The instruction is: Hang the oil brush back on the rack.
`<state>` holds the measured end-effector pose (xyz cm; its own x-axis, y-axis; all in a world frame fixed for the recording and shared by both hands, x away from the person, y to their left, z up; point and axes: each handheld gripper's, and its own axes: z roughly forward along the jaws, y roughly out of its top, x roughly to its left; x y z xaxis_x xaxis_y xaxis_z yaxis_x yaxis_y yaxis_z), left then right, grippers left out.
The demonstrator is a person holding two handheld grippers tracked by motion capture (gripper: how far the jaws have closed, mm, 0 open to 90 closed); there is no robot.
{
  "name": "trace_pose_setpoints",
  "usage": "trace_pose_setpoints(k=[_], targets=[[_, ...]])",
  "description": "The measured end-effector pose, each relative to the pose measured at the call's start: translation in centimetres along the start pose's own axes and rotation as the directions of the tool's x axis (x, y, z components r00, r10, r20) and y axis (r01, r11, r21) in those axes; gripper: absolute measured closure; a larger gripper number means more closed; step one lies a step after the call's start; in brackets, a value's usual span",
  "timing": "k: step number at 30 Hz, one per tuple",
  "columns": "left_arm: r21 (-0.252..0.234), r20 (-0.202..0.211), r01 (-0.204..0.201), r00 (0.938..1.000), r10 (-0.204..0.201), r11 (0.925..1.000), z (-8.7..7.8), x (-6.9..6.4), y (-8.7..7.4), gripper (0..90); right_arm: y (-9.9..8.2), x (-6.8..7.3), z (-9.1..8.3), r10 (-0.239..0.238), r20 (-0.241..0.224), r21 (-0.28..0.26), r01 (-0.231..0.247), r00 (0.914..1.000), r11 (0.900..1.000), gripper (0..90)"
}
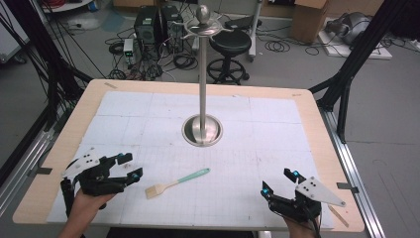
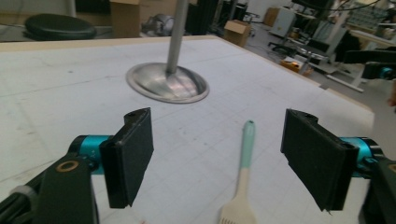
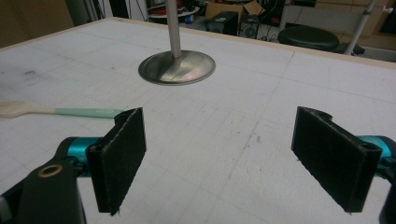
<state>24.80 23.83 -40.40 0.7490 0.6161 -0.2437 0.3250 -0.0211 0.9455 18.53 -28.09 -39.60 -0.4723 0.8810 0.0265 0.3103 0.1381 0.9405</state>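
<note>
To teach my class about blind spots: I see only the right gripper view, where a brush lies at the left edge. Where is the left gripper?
Observer: The left gripper sits just left of the brush, at its bristle end, jaws open.
Operator: Touching it?
Observer: No; in the left gripper view the brush lies on the table ahead, clear of both pads.
Operator: What tops the pole?
Observer: The stand ends in a ring of hooks under a ball.

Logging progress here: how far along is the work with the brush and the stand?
Nothing looks done: the brush lies flat on the table mat, and the stand's hooks are bare. In hand: the left gripper, jaws open, is lined up on the brush. Grasping and any hanging remain. The right gripper rests open.
</note>
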Motion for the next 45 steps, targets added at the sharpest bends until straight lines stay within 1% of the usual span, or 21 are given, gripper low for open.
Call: trace_pose_setpoints(k=[3, 6, 9, 10, 11, 13, 14, 15, 16, 17, 18, 19, 22, 25, 27, 30, 36, 40, 42, 44, 45], targets=[[0.038, 0.045, -0.019, 0.9988, 0.017, 0.9991, 1.5, -0.5, 0.4, 29.7, 0.0, 0.0, 0.1, -0.009, 0.000, -0.001, 0.009, 1.0000, 1.0000, 16.6], [0.107, 0.069, -0.061, 0.9961, 0.054, 0.9924, 3.3, -1.3, 0.5, 28.9, 0.0, 0.1, 0.1, -0.016, -0.001, 0.004, 0.016, 0.9999, 0.9999, 16.6], [0.147, 0.079, -0.053, 0.9960, 0.042, 0.9877, 4.8, -1.6, 0.3, 28.3, 0.0, 0.1, 0.0, -0.015, -0.004, 0.004, 0.015, 0.9999, 0.9999, 16.6], [0.177, 0.096, -0.055, 0.9946, 0.038, 0.9827, 5.8, -1.7, 0.1, 29.1, 0.0, 0.1, 0.0, -0.009, -0.006, 0.003, 0.009, 0.9999, 1.0000, 16.6], [0.177, 0.096, -0.055, 0.9946, 0.038, 0.9827, 5.8, -1.7, 0.1, 30.2, 0.0, 0.1, 0.0, -0.009, -0.006, 0.003, 0.009, 0.9999, 1.0000, 16.6], [0.217, 0.116, -0.062, 0.9925, 0.037, 0.9741, 6.7, -1.8, -0.2, 31.4, 0.0, 0.0, 0.0, -0.009, -0.004, 0.003, 0.009, 1.0000, 1.0000, 16.6], [0.259, 0.136, -0.075, 0.9899, 0.041, 0.9628, 7.4, -1.8, -0.6, 33.8, -0.1, 0.0, 0.0, -0.005, -0.005, 0.006, 0.005, 1.0000, 1.0000, 16.6], [0.259, 0.136, -0.075, 0.9899, 0.041, 0.9628, 7.4, -1.8, -0.6, 34.7, 0.0, 0.0, 0.0, -0.009, -0.006, 0.007, 0.009, 0.9999, 0.9999, 16.6], [0.301, 0.145, -0.090, 0.9882, 0.048, 0.9494, 8.1, -2.0, -0.9, 35.6, 0.0, 0.1, 0.0, -0.011, -0.007, 0.007, 0.011, 0.9999, 0.9999, 16.7], [0.301, 0.145, -0.090, 0.9882, 0.048, 0.9494, 8.1, -2.0, -0.9, 36.9, 0.0, 0.1, 0.0, -0.011, -0.007, 0.007, 0.011, 0.9999, 0.9999, 16.7], [0.341, 0.153, -0.120, 0.9857, 0.071, 0.9322, 8.7, -2.1, -1.2, 38.3, 0.0, 0.1, 0.1, -0.013, -0.008, 0.010, 0.014, 0.9999, 0.9999, 16.6], [0.341, 0.153, -0.120, 0.9857, 0.071, 0.9322, 8.7, -2.1, -1.2, 39.4, 0.0, 0.1, 0.1, -0.013, -0.008, 0.010, 0.014, 0.9999, 0.9999, 16.6], [0.408, 0.143, -0.148, 0.9849, 0.098, 0.9010, 9.4, -2.1, -1.7, 39.6, 0.0, 0.1, 0.0, -0.017, -0.003, 0.006, 0.017, 0.9999, 0.9998, 16.6], [0.417, 0.143, -0.152, 0.9846, 0.101, 0.8961, 9.6, -2.1, -1.8, 40.6, 0.0, 0.1, 0.0, -0.011, -0.002, 0.006, 0.011, 0.9999, 0.9999, 16.6], [0.422, 0.146, -0.160, 0.9834, 0.107, 0.8924, 9.7, -2.2, -1.9, 45.6, 0.0, 0.1, 0.0, -0.010, -0.002, 0.008, 0.010, 1.0000, 0.9999, 16.6], [0.439, 0.151, -0.179, 0.9807, 0.124, 0.8803, 9.9, -2.3, -2.1, 51.0, 0.0, 0.1, 0.1, -0.015, -0.003, 0.013, 0.015, 0.9999, 0.9998, 16.6], [0.480, 0.157, -0.218, 0.9744, 0.161, 0.8497, 10.6, -2.6, -2.5, 56.6, -0.1, 0.1, 0.1, -0.014, -0.002, 0.015, 0.014, 0.9999, 0.9998, 16.6], [0.481, 0.150, -0.228, 0.9728, 0.177, 0.8467, 10.7, -2.8, -2.4, 64.4, -0.1, 0.1, 0.1, -0.018, -0.001, 0.014, 0.018, 0.9998, 0.9997, 16.6], [0.483, 0.151, -0.246, 0.9687, 0.197, 0.8405, 10.7, -3.0, -2.4, 67.4, -0.1, 0.1, 0.2, -0.017, -0.002, 0.016, 0.017, 0.9998, 0.9997, 16.7], [0.492, 0.156, -0.279, 0.9601, 0.232, 0.8246, 10.7, -3.2, -2.4, 71.1, -0.1, 0.1, 0.2, -0.016, -0.002, 0.015, 0.016, 0.9999, 0.9998, 16.7], [0.494, 0.157, -0.286, 0.9583, 0.239, 0.8213, 10.7, -3.3, -2.4, 71.1, -0.1, 0.1, 0.2, -0.016, -0.002, 0.015, 0.016, 0.9999, 0.9998, 16.7]])
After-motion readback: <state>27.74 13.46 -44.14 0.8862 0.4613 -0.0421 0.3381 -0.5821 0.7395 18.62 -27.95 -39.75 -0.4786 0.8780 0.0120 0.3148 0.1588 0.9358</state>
